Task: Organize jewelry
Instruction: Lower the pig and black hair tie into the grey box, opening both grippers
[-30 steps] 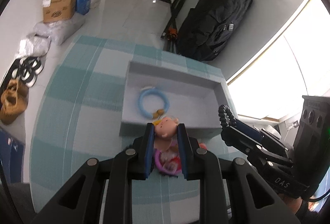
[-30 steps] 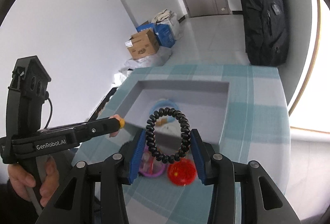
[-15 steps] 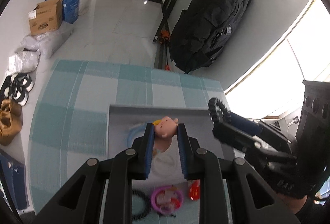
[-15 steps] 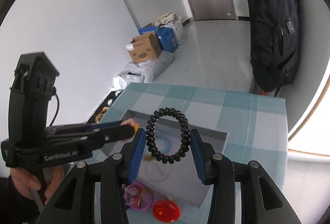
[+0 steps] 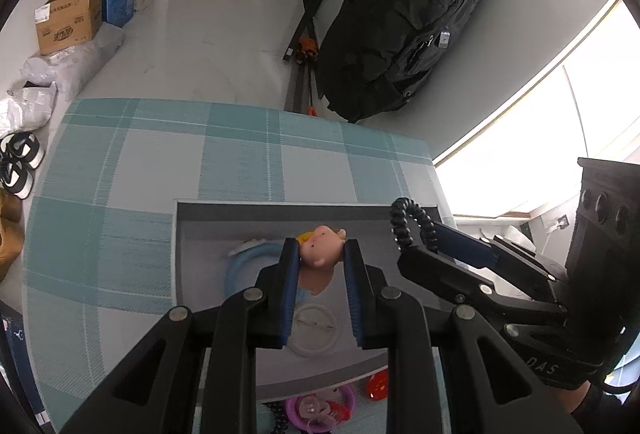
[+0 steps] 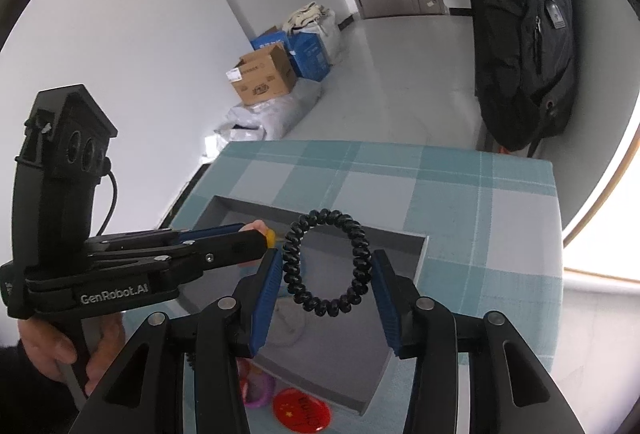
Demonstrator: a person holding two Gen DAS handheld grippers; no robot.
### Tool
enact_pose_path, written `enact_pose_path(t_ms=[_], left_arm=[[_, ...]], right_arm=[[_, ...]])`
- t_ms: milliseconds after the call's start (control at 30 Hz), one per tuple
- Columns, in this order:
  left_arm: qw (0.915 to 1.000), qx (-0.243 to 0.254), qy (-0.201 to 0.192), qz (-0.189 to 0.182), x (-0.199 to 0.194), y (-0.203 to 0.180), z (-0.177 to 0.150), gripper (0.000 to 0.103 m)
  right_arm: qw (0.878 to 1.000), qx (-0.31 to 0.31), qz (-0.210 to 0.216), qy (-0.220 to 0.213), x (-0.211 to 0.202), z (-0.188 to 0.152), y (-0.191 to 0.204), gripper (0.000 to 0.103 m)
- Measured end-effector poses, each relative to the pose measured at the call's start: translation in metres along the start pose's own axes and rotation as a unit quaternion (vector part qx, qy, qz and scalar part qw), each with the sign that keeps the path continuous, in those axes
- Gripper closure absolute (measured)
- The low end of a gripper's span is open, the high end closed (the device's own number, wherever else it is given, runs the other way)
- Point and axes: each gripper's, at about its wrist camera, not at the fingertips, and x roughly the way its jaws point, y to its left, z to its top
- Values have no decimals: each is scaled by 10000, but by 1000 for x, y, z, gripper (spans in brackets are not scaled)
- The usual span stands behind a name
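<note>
My left gripper (image 5: 320, 250) is shut on a small pink doll-head charm (image 5: 320, 248) and holds it above the grey tray (image 5: 184, 258). In the tray lie a light-blue ring (image 5: 236, 266) and a white ring (image 5: 316, 330). My right gripper (image 6: 326, 262) is shut on a black spiral hair tie (image 6: 326, 262), also over the tray (image 6: 416, 266); it shows in the left wrist view (image 5: 408, 222). A purple ring (image 5: 320, 406), a red badge (image 6: 302, 410) and a black beaded band (image 5: 278, 414) lie on the cloth before the tray.
The tray sits on a teal checked tablecloth (image 5: 120, 194). Beyond the table's far edge are a black backpack (image 5: 400, 34), cardboard boxes (image 5: 68, 18) and shoes (image 5: 18, 162) on the floor. A bright window (image 5: 540, 138) is at the right.
Both grippers have risen and moved forward over the tray, still holding the charm and the hair tie. The loose items in front of the tray have slid toward the bottom edge.
</note>
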Motion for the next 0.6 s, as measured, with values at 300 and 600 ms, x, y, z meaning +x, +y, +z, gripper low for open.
enact_pose_path(t_ms=[300,600], left_arm=[[9996,-232,-21,-140,-7,6,1,43],[9990,-329,-297,-29,-26,10,-6,40]], right_arm=[[9997,-133,-106,-190,-13,-1,5,38],[9979,46,-365,-541,-37,-6,-4,18]])
